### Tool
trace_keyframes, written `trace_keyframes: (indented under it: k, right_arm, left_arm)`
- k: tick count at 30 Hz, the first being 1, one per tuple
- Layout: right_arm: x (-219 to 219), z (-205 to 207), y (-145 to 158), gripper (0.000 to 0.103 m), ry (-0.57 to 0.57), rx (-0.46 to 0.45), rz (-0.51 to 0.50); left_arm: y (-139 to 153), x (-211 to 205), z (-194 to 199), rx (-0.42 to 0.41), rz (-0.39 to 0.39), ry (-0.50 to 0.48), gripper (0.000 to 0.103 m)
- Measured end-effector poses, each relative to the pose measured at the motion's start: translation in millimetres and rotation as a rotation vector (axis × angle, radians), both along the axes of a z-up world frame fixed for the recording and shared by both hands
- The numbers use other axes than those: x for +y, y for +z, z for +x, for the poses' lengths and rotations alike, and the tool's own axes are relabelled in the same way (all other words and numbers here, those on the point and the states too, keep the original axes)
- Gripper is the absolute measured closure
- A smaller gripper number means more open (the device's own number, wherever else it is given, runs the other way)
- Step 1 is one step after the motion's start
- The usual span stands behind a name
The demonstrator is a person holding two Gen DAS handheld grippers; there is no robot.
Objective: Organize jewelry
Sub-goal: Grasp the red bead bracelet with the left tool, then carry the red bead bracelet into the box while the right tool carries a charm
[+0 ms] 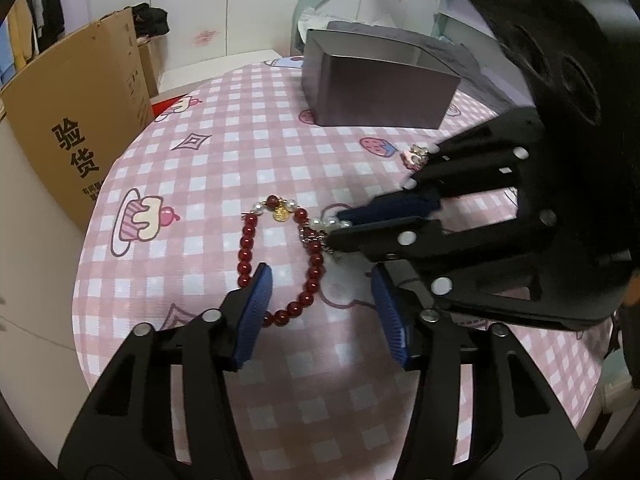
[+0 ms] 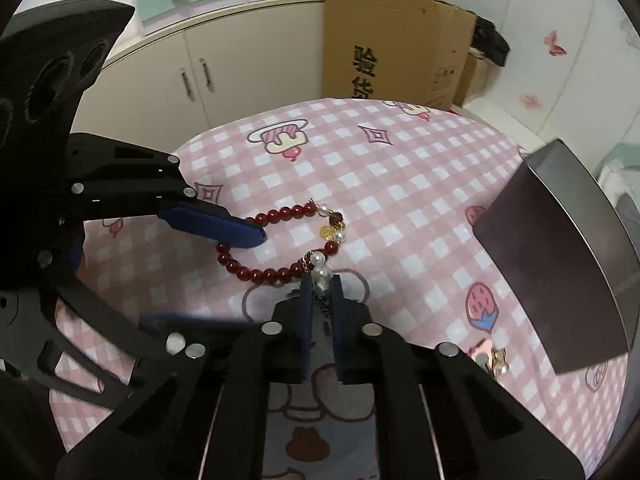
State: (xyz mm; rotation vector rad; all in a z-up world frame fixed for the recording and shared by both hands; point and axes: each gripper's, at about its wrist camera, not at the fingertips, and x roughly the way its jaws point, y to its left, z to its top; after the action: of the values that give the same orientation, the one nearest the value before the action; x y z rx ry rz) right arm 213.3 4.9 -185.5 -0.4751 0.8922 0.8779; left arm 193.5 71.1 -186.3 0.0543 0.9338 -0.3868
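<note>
A cardboard box (image 1: 76, 120) stands at the far left, off the worktop (image 1: 224, 136), which is covered in a pink checked cloth with cake and strawberry prints. The bracelet (image 1: 280, 256), a loop of dark red beads with a few white pearls and a small gold charm, lies flat near the middle of the cloth. The left tool (image 1: 322, 304) hangs over the near side of the loop with its blue pads wide apart and nothing between them; in the right wrist view its upper pad lies across the loop's left edge, though contact cannot be judged. The right tool (image 2: 320, 284) reaches in from the right, its pads drawn almost together on the pearl and chain end of the bracelet (image 2: 284, 240), which rests on the cloth. Behind, toward the right, a dark open box (image 1: 376, 84) sits on the worktop, well apart from the bracelet. A small pink and gold trinket with pearls (image 1: 416, 156) lies near the box, partly hidden by the right tool.
</note>
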Motion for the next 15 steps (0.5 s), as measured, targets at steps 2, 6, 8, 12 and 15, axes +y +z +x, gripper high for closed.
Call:
trace_keyframes:
  k: [2, 6, 8, 12, 15]
  right_arm:
    - [-8.5, 1.8, -0.7, 0.097, -0.052, 0.017, 0.017]
    - [-27.2, -0.7, 2.3, 0.097, -0.133, 0.033, 0.058]
    - [-36.6, -1.4, 6.0, 0.097, -0.163, 0.044, 0.093]
    - [-58.6, -2.4, 19.9, 0.097, -0.244, 0.038, 0.174]
    - [-74.0, -4.3, 34.4, 0.097, -0.280, 0.026, 0.227]
  left_arm:
    - [0.2, 1.7, 1.8, 0.000, 0.006, 0.015, 0.060]
    - [-0.5, 1.3, 4.5, -0.007, 0.029, 0.044, 0.071]
    - [-1.0, 0.7, 5.8, -0.013, 0.042, 0.059, 0.078]
    - [-1.0, -1.2, 9.2, -0.030, 0.077, 0.104, 0.095]
    - [0.1, -0.4, 11.8, -0.031, 0.071, 0.135, 0.095]
